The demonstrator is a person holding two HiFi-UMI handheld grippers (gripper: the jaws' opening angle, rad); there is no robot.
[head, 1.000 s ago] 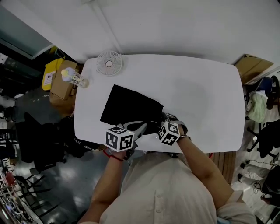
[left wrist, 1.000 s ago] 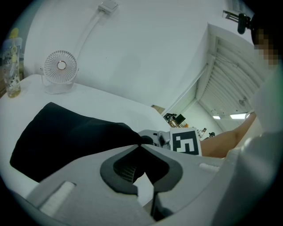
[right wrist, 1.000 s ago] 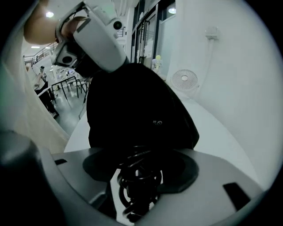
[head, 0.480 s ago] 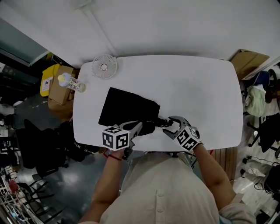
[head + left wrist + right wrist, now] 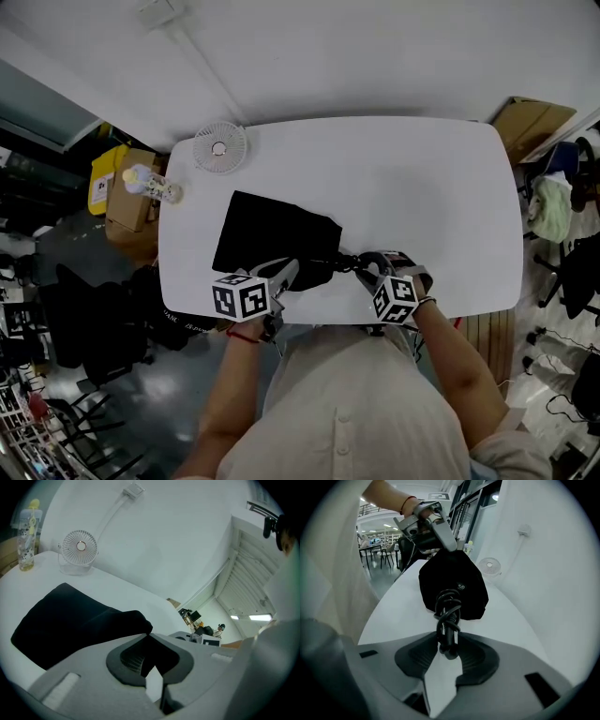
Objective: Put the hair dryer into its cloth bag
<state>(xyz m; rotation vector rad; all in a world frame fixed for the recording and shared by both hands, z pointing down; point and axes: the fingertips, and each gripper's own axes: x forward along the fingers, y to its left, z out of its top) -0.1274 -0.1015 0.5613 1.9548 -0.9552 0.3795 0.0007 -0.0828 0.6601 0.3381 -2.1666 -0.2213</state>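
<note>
A black cloth bag (image 5: pixel 272 234) lies flat on the white table (image 5: pixel 422 206), bulging at its near end. My left gripper (image 5: pixel 296 273) is shut on the bag's near edge (image 5: pixel 136 620) and holds it a little raised. A coiled black cord (image 5: pixel 447 613) of the hair dryer sticks out of the bag's mouth (image 5: pixel 452 585); the dryer itself is hidden inside. My right gripper (image 5: pixel 447 646) is closing on this cord, and its pads touch the coil on both sides. In the head view the cord (image 5: pixel 345 262) runs from the bag to the right gripper (image 5: pixel 364 267).
A small white desk fan (image 5: pixel 217 148) and a clear bottle with a yellow top (image 5: pixel 150 186) stand at the table's far left corner. Cardboard boxes (image 5: pixel 127 197) sit on the floor beyond that edge. My body is close against the near table edge.
My right gripper moved right, away from the bag's mouth, and its jaws narrowed around the cord. The left gripper kept its hold on the bag and stayed in place.
</note>
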